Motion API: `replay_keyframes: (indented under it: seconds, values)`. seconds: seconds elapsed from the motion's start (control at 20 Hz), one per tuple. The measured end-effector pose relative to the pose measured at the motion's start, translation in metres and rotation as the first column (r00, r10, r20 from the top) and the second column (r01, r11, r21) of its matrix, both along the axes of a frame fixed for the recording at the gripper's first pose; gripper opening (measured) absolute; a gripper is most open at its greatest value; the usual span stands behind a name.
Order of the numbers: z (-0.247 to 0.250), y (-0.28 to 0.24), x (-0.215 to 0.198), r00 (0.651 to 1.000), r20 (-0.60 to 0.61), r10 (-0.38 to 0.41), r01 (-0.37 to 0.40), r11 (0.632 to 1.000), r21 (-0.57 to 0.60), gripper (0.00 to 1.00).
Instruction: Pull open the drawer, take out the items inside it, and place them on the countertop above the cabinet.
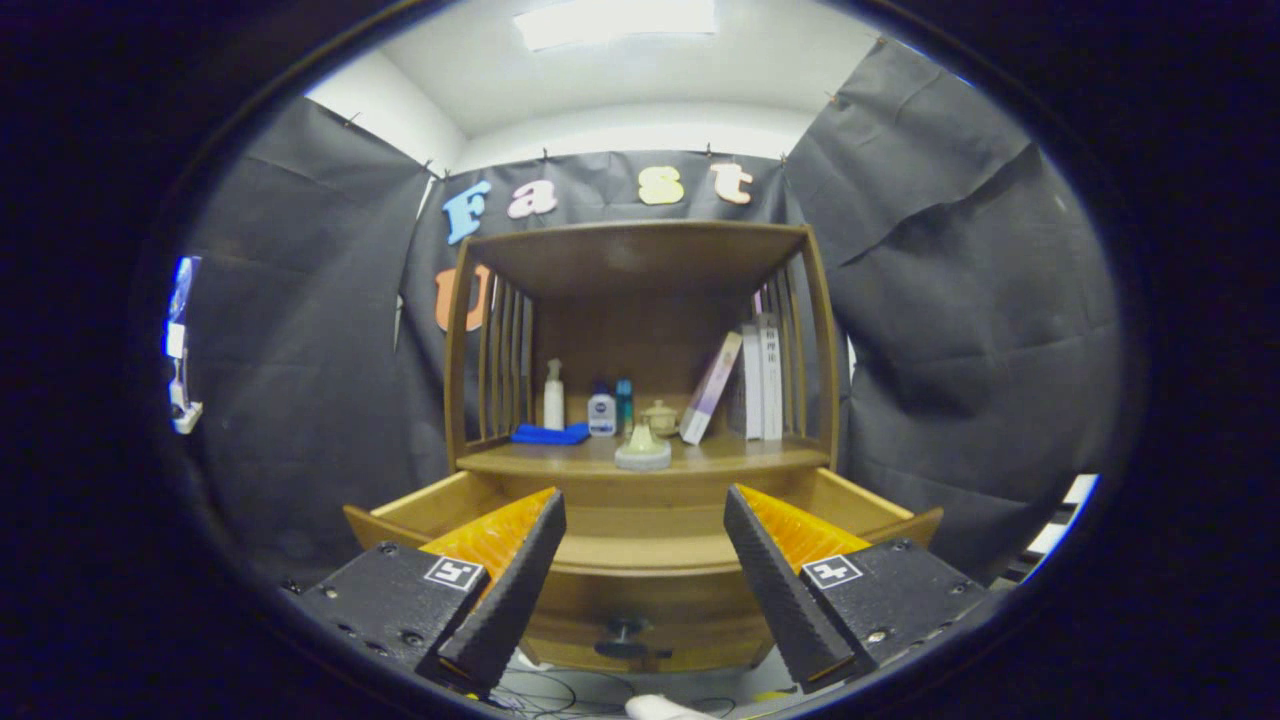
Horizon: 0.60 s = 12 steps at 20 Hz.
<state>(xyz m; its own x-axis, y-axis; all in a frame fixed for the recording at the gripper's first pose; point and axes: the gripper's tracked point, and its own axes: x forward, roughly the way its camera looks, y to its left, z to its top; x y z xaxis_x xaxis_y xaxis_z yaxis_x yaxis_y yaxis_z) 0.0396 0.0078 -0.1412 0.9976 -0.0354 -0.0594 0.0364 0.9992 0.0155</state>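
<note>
The wooden cabinet's drawer (640,585) stands pulled out, its dark knob (622,632) low between my fingers. My gripper (642,495) is open above the drawer, with its black-padded fingers (520,570) spread wide and nothing between them. The drawer's front hides its floor, so I cannot tell what lies inside. Beyond the fingertips is the countertop (740,458). A cream lidded dish (642,450) sits at its front edge. Behind it are a blue cloth (550,434), a white spray bottle (553,396), two small bottles (602,412) and a little pot (659,416).
Several books (757,375) lean at the countertop's right end under a slatted wooden hutch (640,250). Black cloth walls close in on both sides. Cables lie on the floor (560,695) below the drawer.
</note>
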Motion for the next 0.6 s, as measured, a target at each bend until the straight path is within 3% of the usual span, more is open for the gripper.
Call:
replay_keyframes:
  seconds: [0.3, 0.6]
  values:
    - [-0.059, -0.003, -0.003, 0.990, -0.143, -0.017, 0.017, 1.000, -0.006, 1.00]
    - [-0.073, 0.004, 0.011, 0.985, -0.172, -0.017, 0.012, 0.999, -0.029, 1.00]
